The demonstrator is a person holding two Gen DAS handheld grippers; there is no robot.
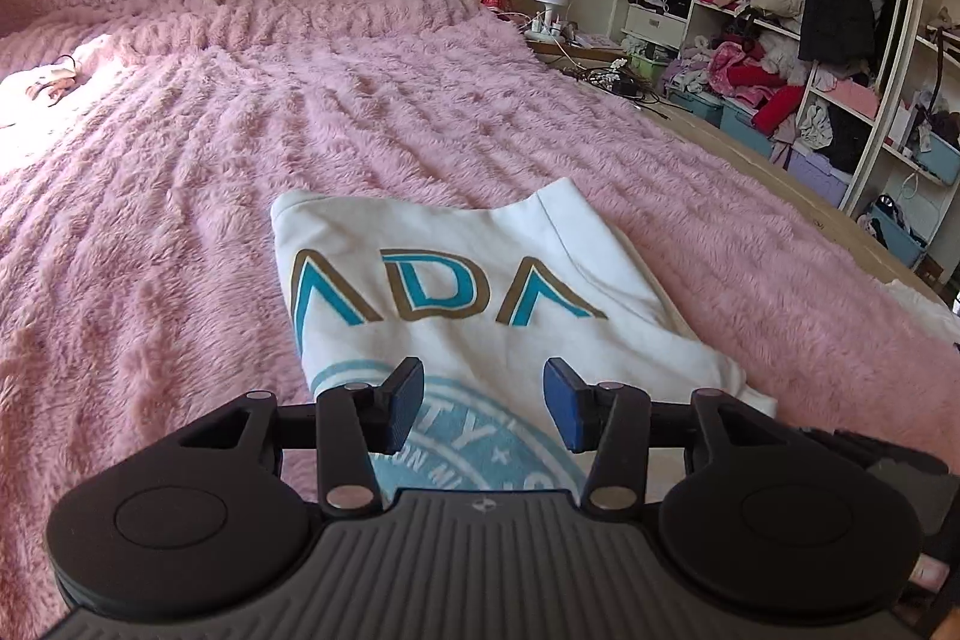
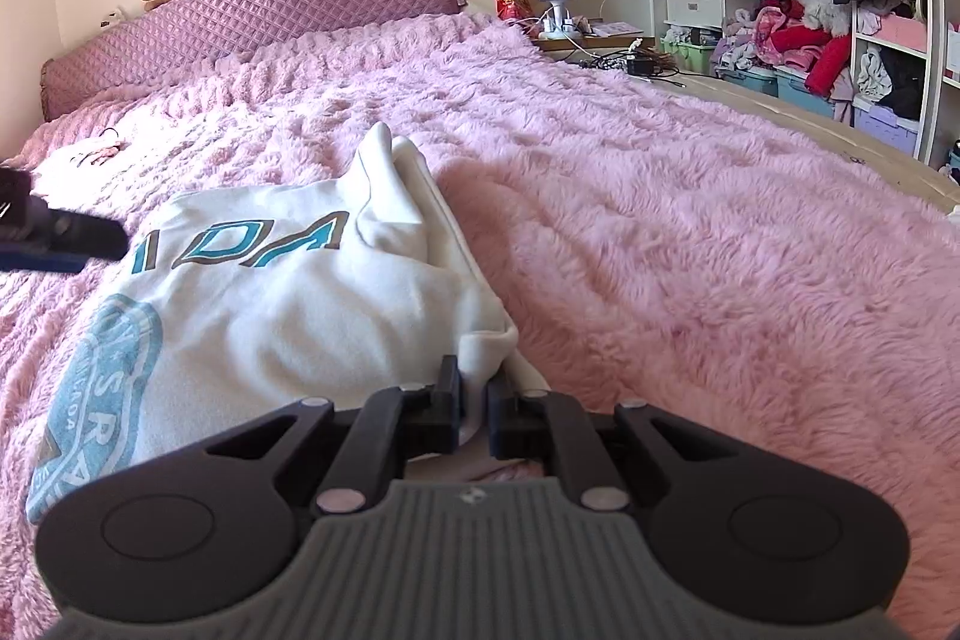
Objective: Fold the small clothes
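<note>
Left gripper [image 1: 483, 403] hangs with jaws apart, nothing between them, over the white printed cotton top [image 1: 480, 280] lying on the fluffy pink bedspread [image 1: 180, 220]. Right gripper [image 2: 475, 400] pinches its near edge.

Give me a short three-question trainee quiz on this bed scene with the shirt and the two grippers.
1. True or false: the left gripper is clamped on the white shirt.
2. Which gripper pinches the shirt's edge?
3. The shirt lies on: A) a wooden floor, B) a pink blanket, C) a shelf.

Key: 1. False, its jaws stand open above the shirt. 2. The right gripper. 3. B.
</note>
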